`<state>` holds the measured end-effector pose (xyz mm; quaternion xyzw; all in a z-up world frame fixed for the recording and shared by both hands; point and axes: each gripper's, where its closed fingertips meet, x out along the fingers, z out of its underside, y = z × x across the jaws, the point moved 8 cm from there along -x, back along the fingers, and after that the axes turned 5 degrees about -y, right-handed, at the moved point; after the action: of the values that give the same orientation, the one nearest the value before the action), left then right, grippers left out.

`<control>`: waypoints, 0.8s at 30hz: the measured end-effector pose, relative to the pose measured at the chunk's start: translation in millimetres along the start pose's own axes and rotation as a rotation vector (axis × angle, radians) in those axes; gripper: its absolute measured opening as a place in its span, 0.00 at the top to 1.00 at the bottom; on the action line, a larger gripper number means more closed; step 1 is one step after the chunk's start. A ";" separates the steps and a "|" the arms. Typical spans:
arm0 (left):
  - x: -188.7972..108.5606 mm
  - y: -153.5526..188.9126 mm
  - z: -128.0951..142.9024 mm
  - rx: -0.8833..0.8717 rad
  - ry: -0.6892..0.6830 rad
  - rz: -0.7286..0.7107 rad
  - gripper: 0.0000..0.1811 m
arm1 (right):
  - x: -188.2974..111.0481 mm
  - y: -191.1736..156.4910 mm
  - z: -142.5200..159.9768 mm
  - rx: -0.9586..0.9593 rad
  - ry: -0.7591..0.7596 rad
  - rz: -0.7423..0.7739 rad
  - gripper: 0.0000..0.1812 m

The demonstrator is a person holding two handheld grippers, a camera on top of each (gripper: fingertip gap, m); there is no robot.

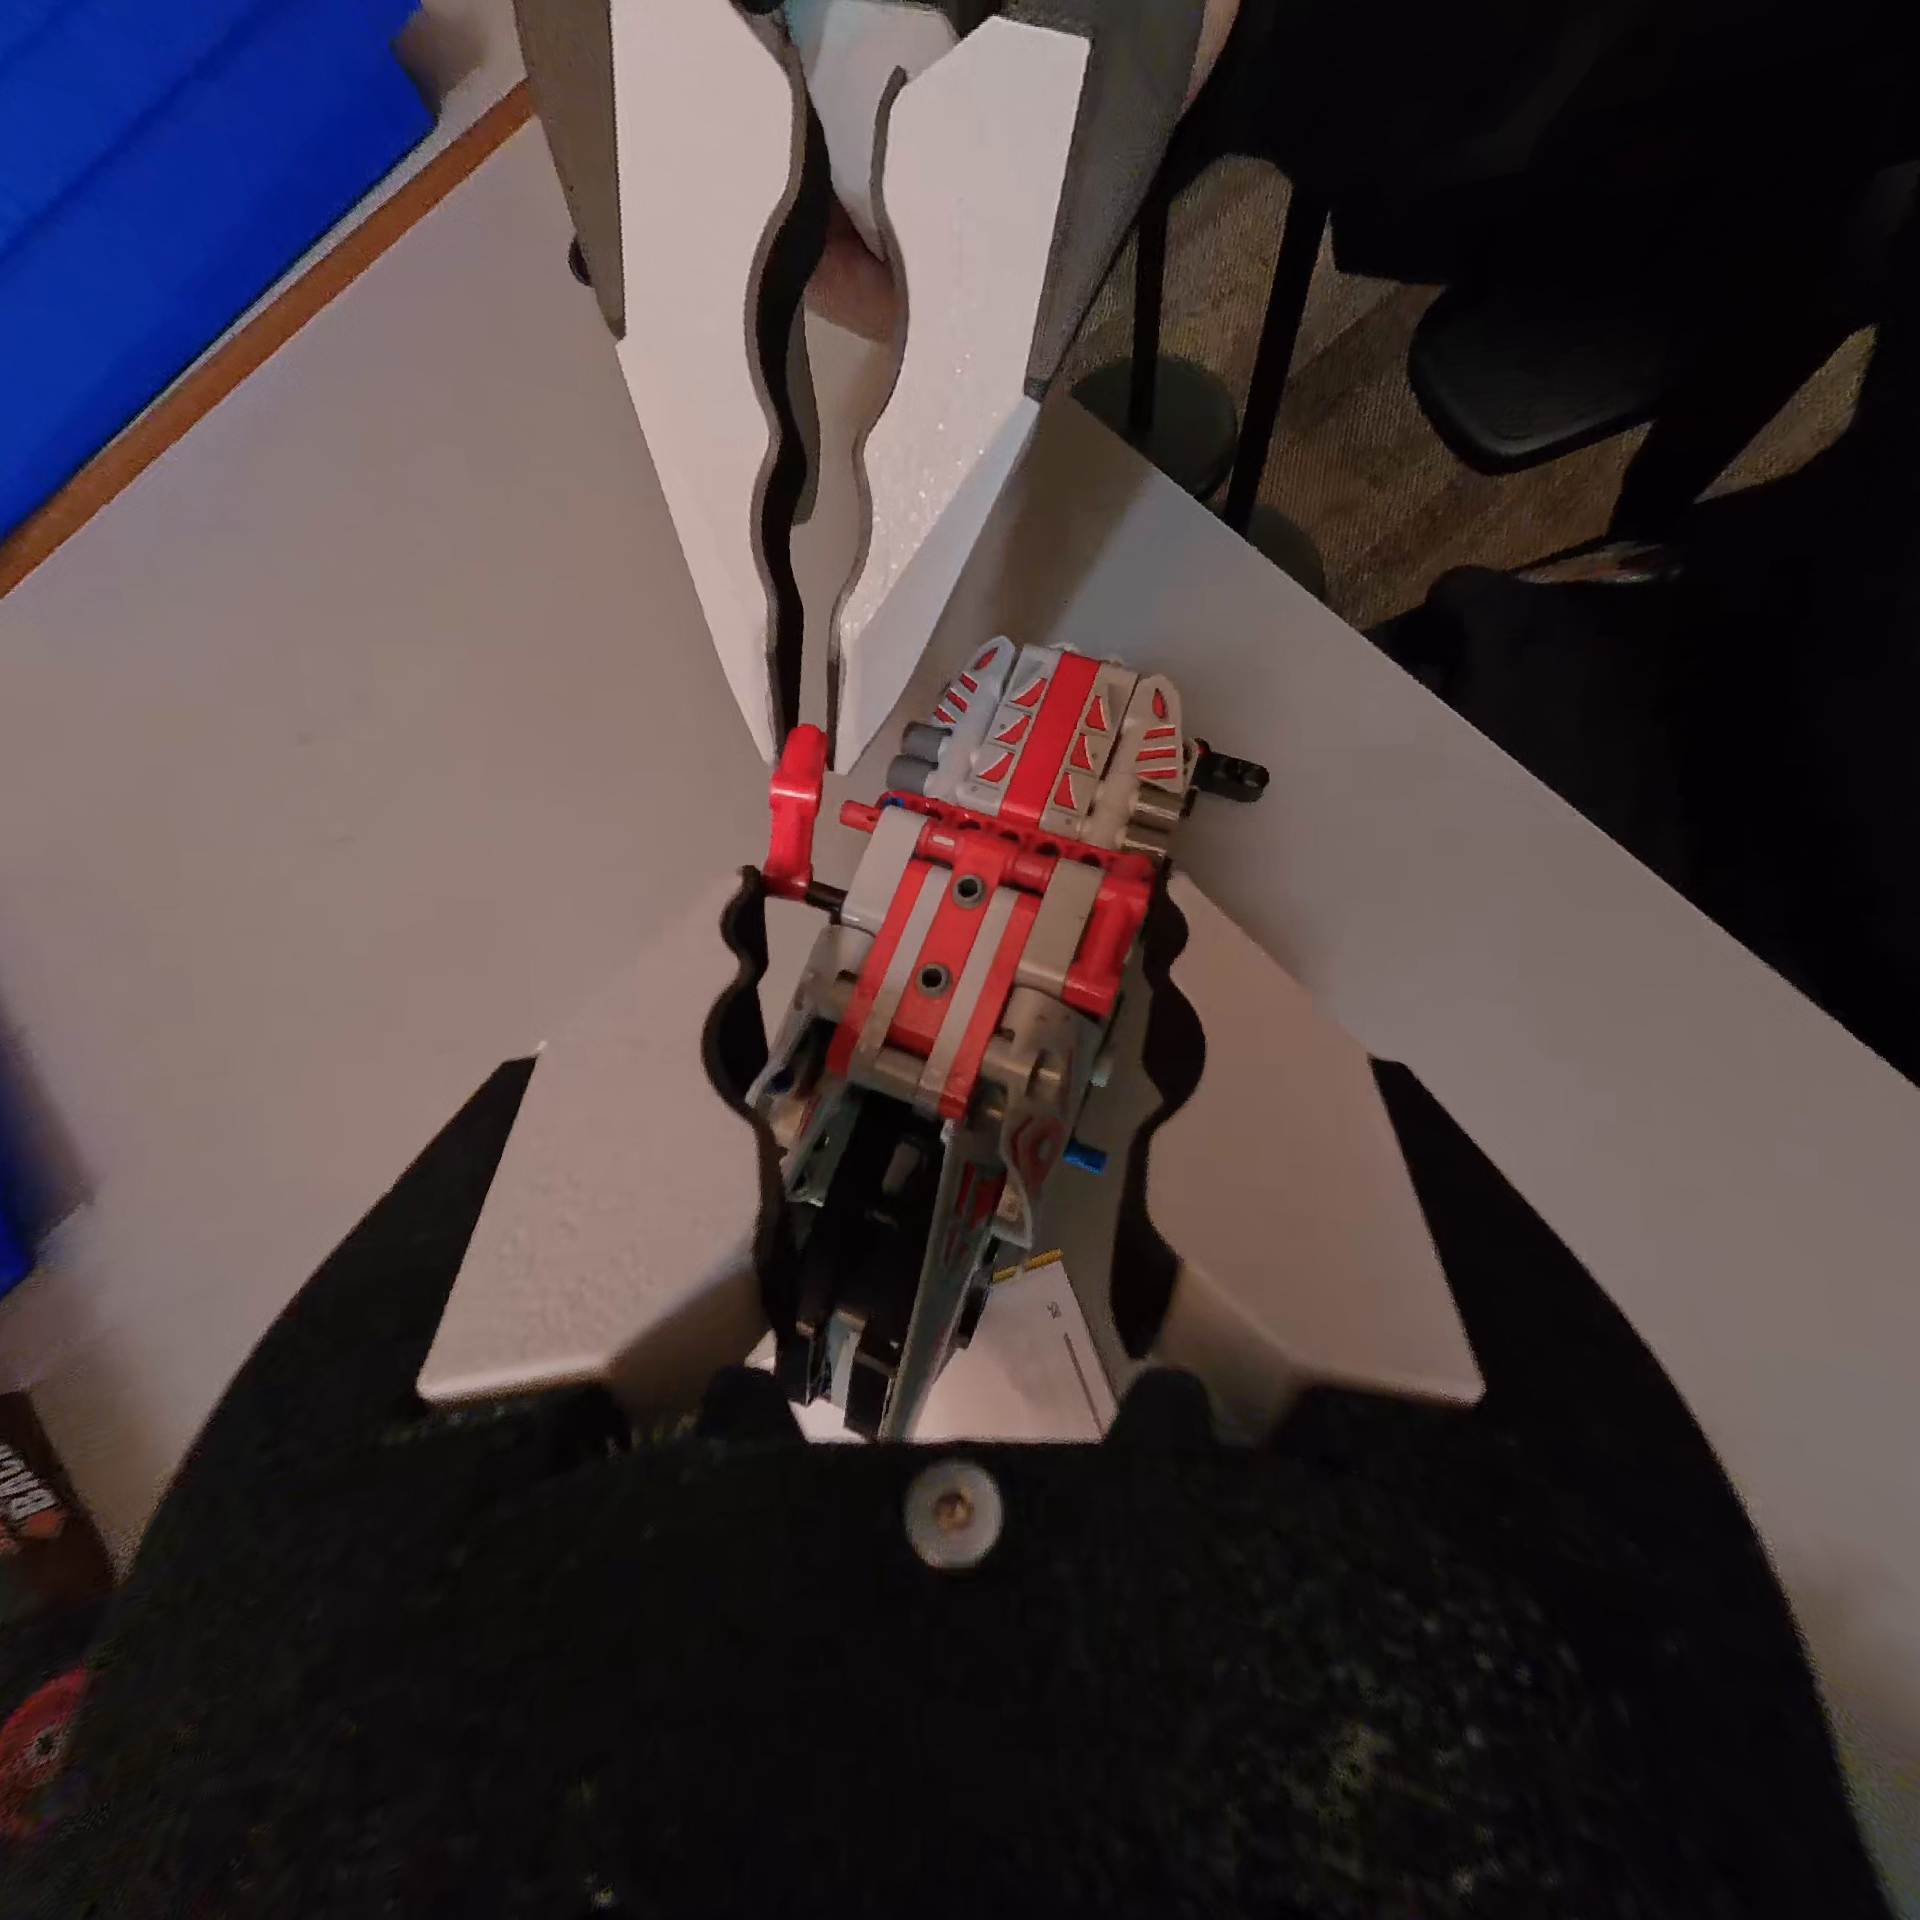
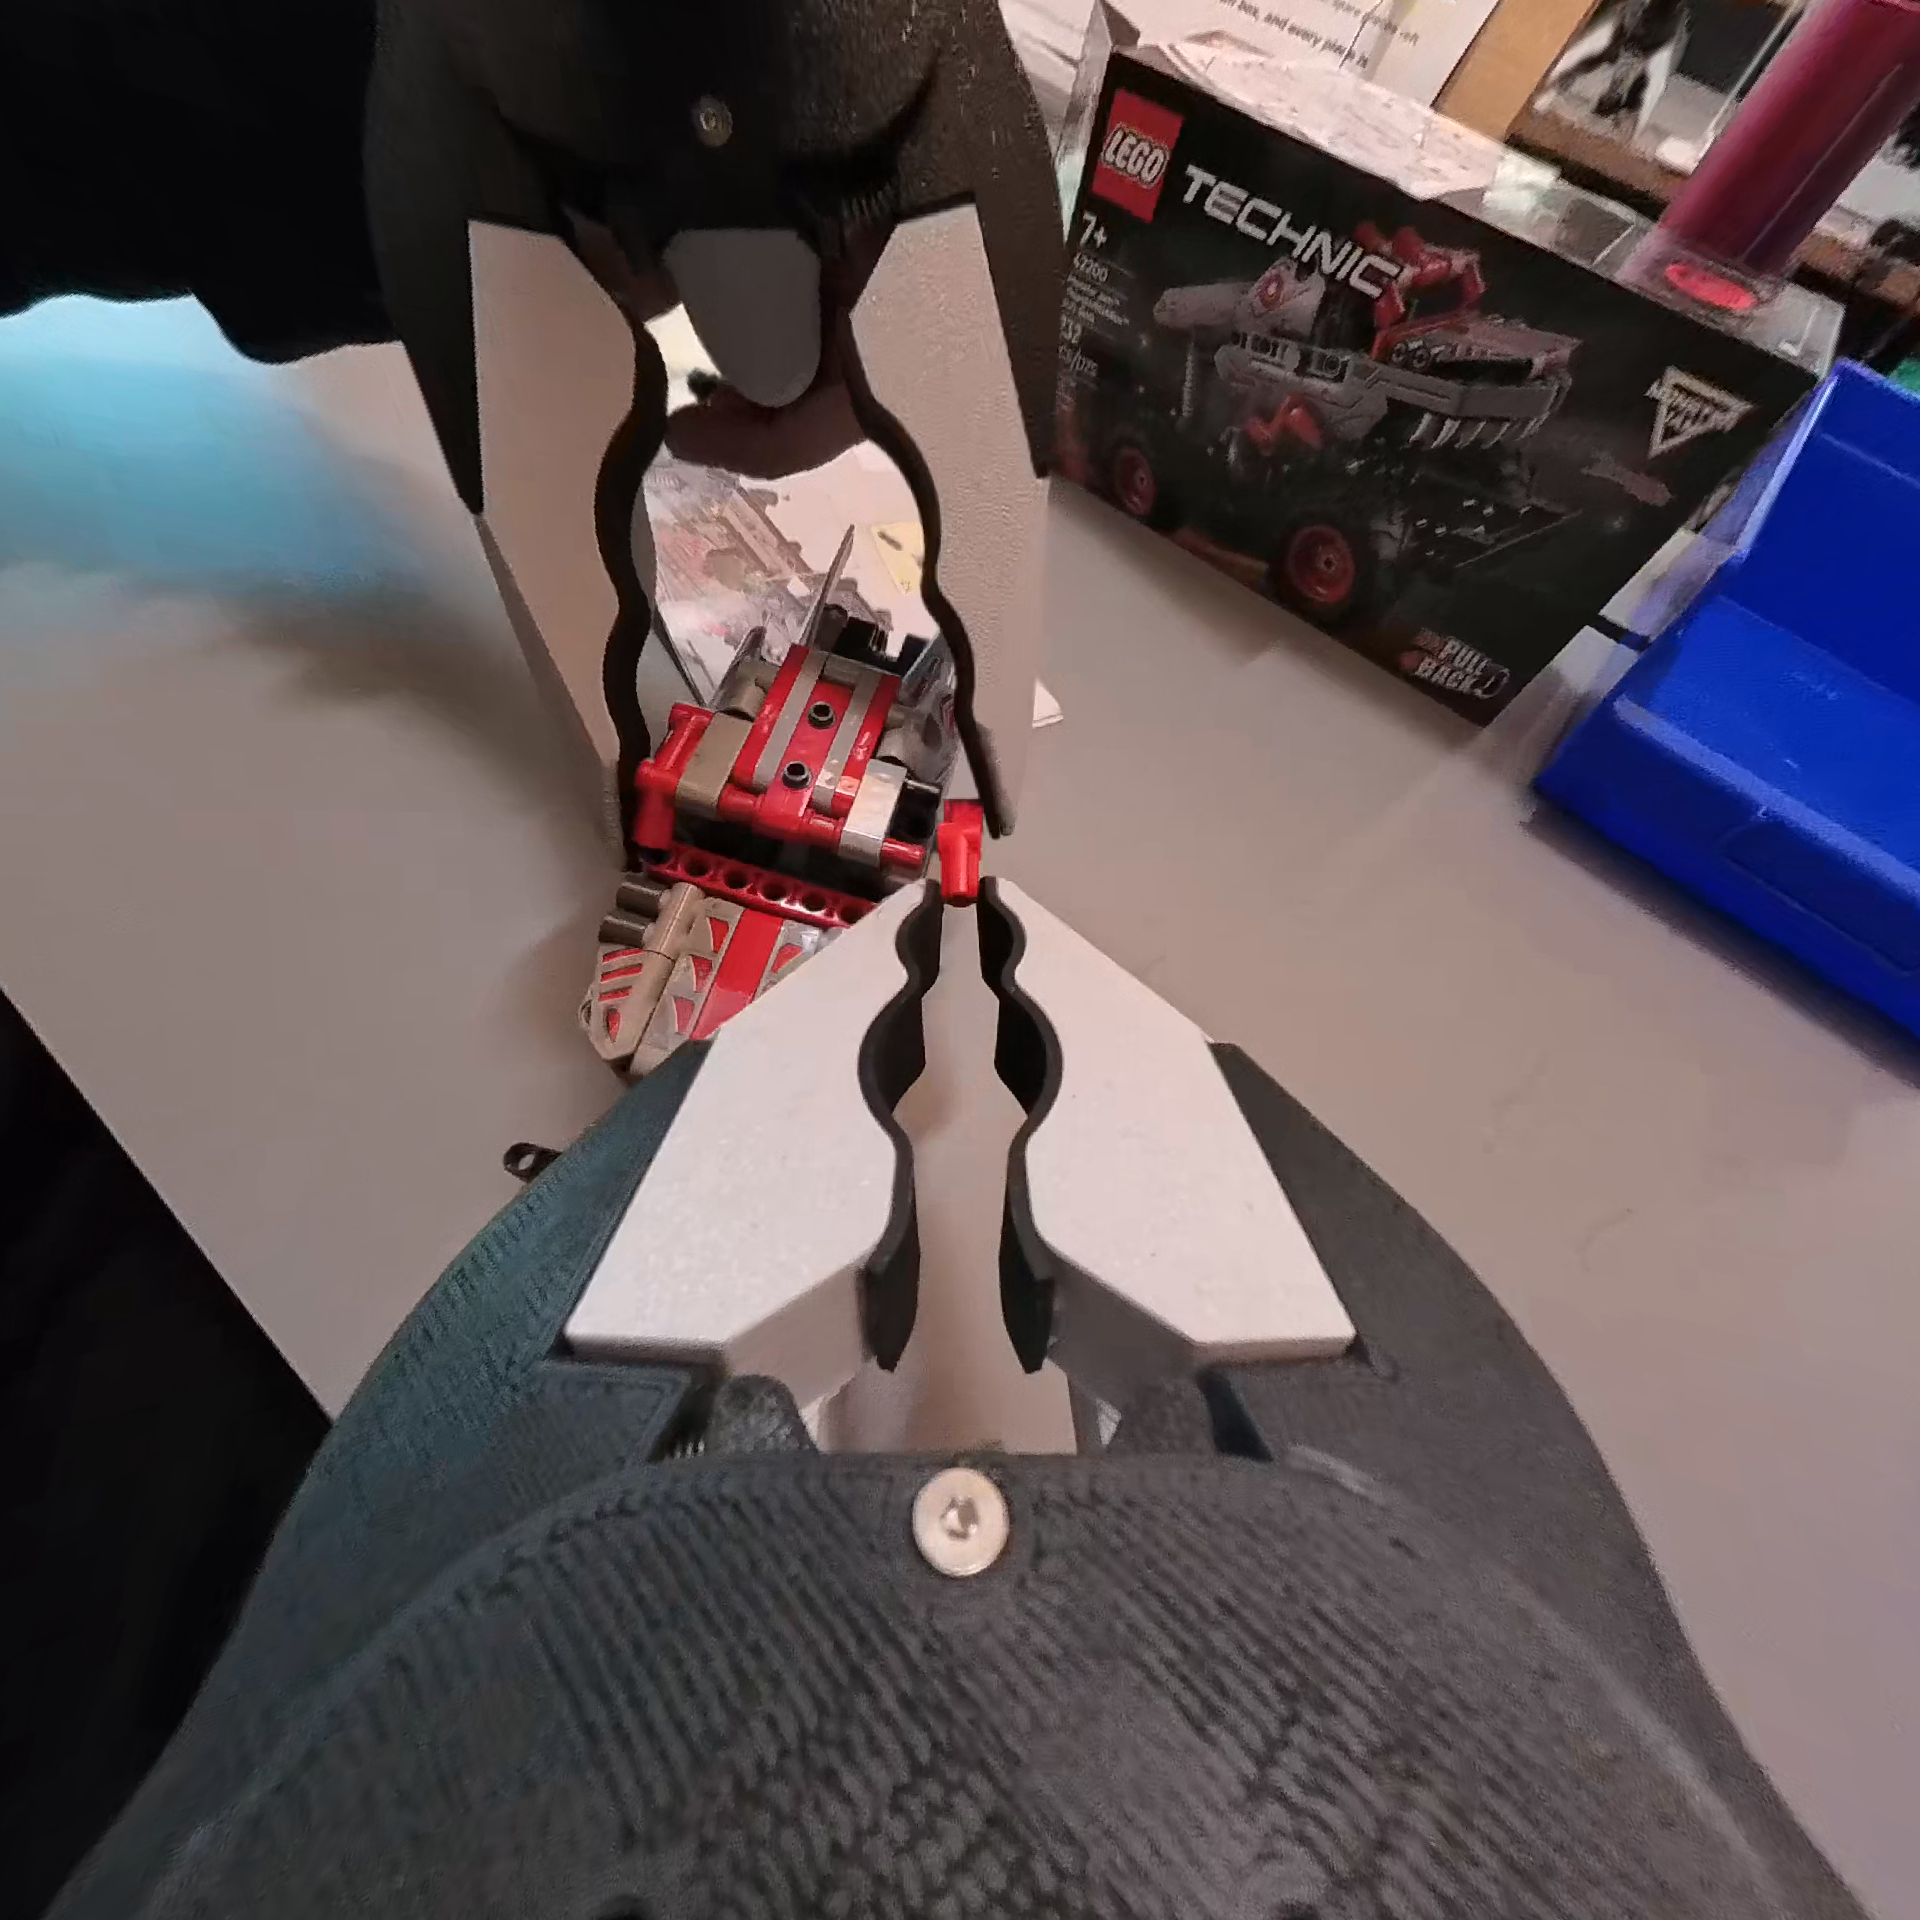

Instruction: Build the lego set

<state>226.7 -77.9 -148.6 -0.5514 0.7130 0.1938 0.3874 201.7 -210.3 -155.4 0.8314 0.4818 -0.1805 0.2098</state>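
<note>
A red and grey lego vehicle model (image 1: pixel 966 935) rests on the white table (image 1: pixel 312 727) near its edge. My left gripper (image 1: pixel 951 894) is shut around the model's body, one pad on each side. It also shows in the right wrist view (image 2: pixel 810 831), coming from the top, with the model (image 2: pixel 790 769) between its fingers. A red lever piece (image 1: pixel 798 810) sticks out on a black axle at the model's side. My right gripper (image 2: pixel 961 894) is nearly closed, its tips pinching the end of that red piece (image 2: pixel 961 836). The right gripper also shows in the left wrist view (image 1: pixel 810 738).
The lego set box (image 2: pixel 1403 364) stands behind the model. A blue bin (image 2: pixel 1766 727) sits at the right, with a maroon cylinder (image 2: pixel 1766 135) farther back. A paper booklet (image 2: pixel 727 551) lies under the left gripper. The table edge and chair legs (image 1: pixel 1278 312) are close beyond the model. The grippers are tip to tip, or close to it.
</note>
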 end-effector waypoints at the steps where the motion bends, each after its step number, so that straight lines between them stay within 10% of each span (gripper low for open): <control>1: -1.2 -0.8 -0.8 -0.016 0.015 0.002 0.60 | -2.0 0.8 -0.4 -0.010 0.020 0.007 0.97; 12: -35.8 -28.6 -15.5 -0.003 0.143 -0.070 0.79 | -25.5 6.9 -8.1 0.021 0.328 -0.031 0.97; 24: -22.9 -25.7 -19.6 0.068 0.098 -0.061 0.97 | -14.5 5.0 -1.5 0.010 0.225 -0.063 0.97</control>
<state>246.2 -85.2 -114.9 -0.5682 0.7202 0.1303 0.3763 199.4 -222.3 -145.9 0.8320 0.5271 -0.0949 0.1446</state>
